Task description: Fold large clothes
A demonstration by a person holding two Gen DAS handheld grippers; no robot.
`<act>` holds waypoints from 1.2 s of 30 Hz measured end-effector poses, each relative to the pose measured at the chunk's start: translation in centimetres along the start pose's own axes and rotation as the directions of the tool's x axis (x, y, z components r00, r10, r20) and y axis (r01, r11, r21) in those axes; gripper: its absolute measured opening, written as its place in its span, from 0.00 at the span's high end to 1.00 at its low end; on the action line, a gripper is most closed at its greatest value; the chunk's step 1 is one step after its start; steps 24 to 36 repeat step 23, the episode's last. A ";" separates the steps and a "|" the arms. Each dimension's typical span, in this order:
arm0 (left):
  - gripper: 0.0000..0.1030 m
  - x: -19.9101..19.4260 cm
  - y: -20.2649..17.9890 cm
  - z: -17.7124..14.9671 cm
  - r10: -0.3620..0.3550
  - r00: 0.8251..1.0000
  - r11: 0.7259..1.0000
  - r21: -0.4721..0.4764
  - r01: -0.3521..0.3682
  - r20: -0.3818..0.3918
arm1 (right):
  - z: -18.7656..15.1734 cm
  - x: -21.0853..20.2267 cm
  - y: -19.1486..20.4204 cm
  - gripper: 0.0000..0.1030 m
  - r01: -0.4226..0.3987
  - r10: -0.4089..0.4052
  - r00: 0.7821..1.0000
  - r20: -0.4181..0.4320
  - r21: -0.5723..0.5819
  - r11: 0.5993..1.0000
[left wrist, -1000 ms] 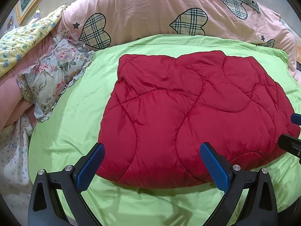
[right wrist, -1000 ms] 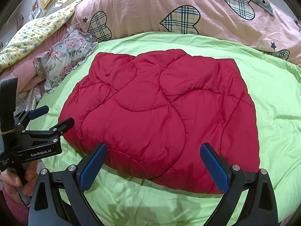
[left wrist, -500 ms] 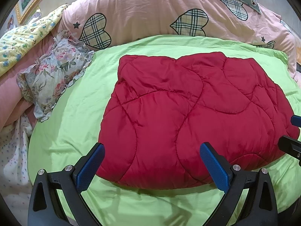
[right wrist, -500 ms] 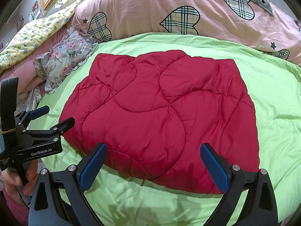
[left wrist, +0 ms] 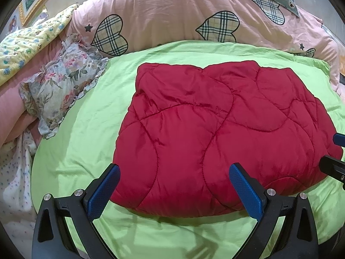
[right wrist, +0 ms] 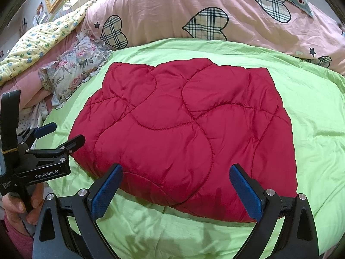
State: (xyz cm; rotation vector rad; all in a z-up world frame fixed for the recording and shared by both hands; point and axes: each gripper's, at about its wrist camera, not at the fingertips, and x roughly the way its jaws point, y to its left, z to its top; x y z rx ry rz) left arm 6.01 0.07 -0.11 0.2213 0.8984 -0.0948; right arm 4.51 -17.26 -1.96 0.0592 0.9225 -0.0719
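Observation:
A red quilted padded garment [left wrist: 215, 129] lies folded into a compact block on the lime green sheet [left wrist: 86, 129]; it also shows in the right wrist view [right wrist: 185, 133]. My left gripper [left wrist: 173, 191] is open and empty, hovering over the garment's near edge. It also shows from the side in the right wrist view [right wrist: 62, 135], at the garment's left edge. My right gripper [right wrist: 174, 191] is open and empty above the near edge. Its fingertips [left wrist: 336, 161] show at the right of the left wrist view.
A pink duvet with plaid hearts [left wrist: 183, 17] is bunched along the back. A floral pillow [left wrist: 62, 82] and a yellow patterned blanket [left wrist: 28, 43] lie at the left. The green sheet [right wrist: 319, 116] extends right of the garment.
Both grippers have barely moved; the view has shifted very slightly. The garment lies as before.

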 end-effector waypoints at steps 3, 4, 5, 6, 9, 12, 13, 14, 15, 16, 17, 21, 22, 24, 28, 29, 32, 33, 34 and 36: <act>0.01 0.0 0.0 0.1 0.003 1.000 1.000 0.004 -0.003 0.003 | 0.0 0.0 0.0 0.03 -0.001 0.001 1.000 0.000 0.001 1.000; 0.01 0.0 0.0 0.1 0.001 1.000 1.000 0.003 -0.001 0.003 | 0.0 0.1 0.0 0.03 -0.001 0.001 1.000 0.000 0.002 1.000; 0.01 0.0 0.0 0.1 0.000 1.000 1.000 0.002 0.000 0.002 | 0.0 0.2 0.0 0.03 -0.001 0.001 1.000 -0.002 0.003 1.000; 0.01 0.0 -0.1 0.1 0.000 1.000 1.000 0.001 0.000 0.003 | 0.0 0.2 0.0 0.03 -0.001 0.001 1.000 -0.002 0.005 1.000; 0.01 0.1 -0.1 0.2 -0.005 1.000 1.000 -0.006 0.005 0.000 | 0.0 0.5 -0.1 0.03 -0.002 0.002 1.000 -0.006 0.015 1.000; 0.01 0.4 -0.4 0.3 -0.013 1.000 1.000 0.001 0.013 -0.004 | 0.1 0.5 -0.1 0.03 -0.003 0.003 1.000 0.003 0.022 1.000; 0.01 0.5 -0.7 0.3 -0.008 1.000 1.000 0.011 0.008 -0.009 | 0.0 0.5 -0.2 0.03 -0.001 0.001 1.000 0.004 0.024 1.000; 0.01 0.6 -0.8 0.3 -0.006 1.000 1.000 0.016 0.006 -0.011 | -0.1 0.4 -0.2 0.03 -0.002 0.002 1.000 0.008 0.026 1.000; 0.01 0.6 -0.9 0.4 -0.007 1.000 1.000 0.019 0.007 -0.012 | -0.2 0.3 -0.3 0.03 -0.004 0.004 1.000 0.010 0.030 1.000; 0.01 0.6 -1.0 0.4 -0.008 1.000 1.000 0.021 0.008 -0.012 | -0.3 0.3 -0.5 0.03 -0.005 0.005 1.000 0.010 0.036 0.999; 0.01 0.5 -1.0 0.4 -0.008 1.000 1.000 0.021 0.009 -0.010 | -0.4 0.3 -0.7 0.03 -0.005 0.005 1.000 0.009 0.042 0.999; 0.01 0.3 -1.1 0.3 -0.025 1.000 1.000 0.010 0.025 -0.010 | -0.5 0.3 -1.3 0.03 -0.003 0.002 1.000 0.003 0.058 0.998; 0.01 0.3 -1.0 0.3 -0.028 1.000 1.000 0.008 0.028 -0.013 | -0.5 0.1 -1.3 0.03 -0.006 0.005 1.000 0.009 0.060 0.998; 0.01 0.2 -1.0 0.3 -0.028 1.000 1.000 0.007 0.028 -0.012 | -0.5 0.0 -1.3 0.03 -0.009 0.008 1.000 0.016 0.062 0.998; 0.01 0.2 -1.0 0.3 -0.028 1.000 1.000 0.007 0.028 -0.012 | -0.5 0.0 -1.3 0.03 -0.009 0.008 1.000 0.016 0.062 0.998; 0.01 0.2 -1.0 0.3 -0.028 1.000 1.000 0.007 0.028 -0.012 | -0.5 0.0 -1.3 0.03 -0.009 0.008 1.000 0.016 0.062 0.998; 0.01 0.2 -1.0 0.3 -0.028 1.000 1.000 0.007 0.028 -0.012 | -0.5 0.0 -1.3 0.03 -0.009 0.008 1.000 0.016 0.062 0.998; 0.01 0.2 -1.0 0.3 -0.028 1.000 1.000 0.007 0.028 -0.012 | -0.5 0.0 -1.3 0.03 -0.009 0.008 1.000 0.016 0.062 0.998; 0.01 0.2 -1.0 0.3 -0.028 1.000 1.000 0.007 0.028 -0.012 | -0.5 0.0 -1.3 0.03 -0.009 0.008 1.000 0.016 0.062 0.998; 0.01 0.2 -1.0 0.3 -0.028 1.000 1.000 0.007 0.028 -0.012 | -0.5 0.0 -1.3 0.03 -0.009 0.008 1.000 0.016 0.062 0.998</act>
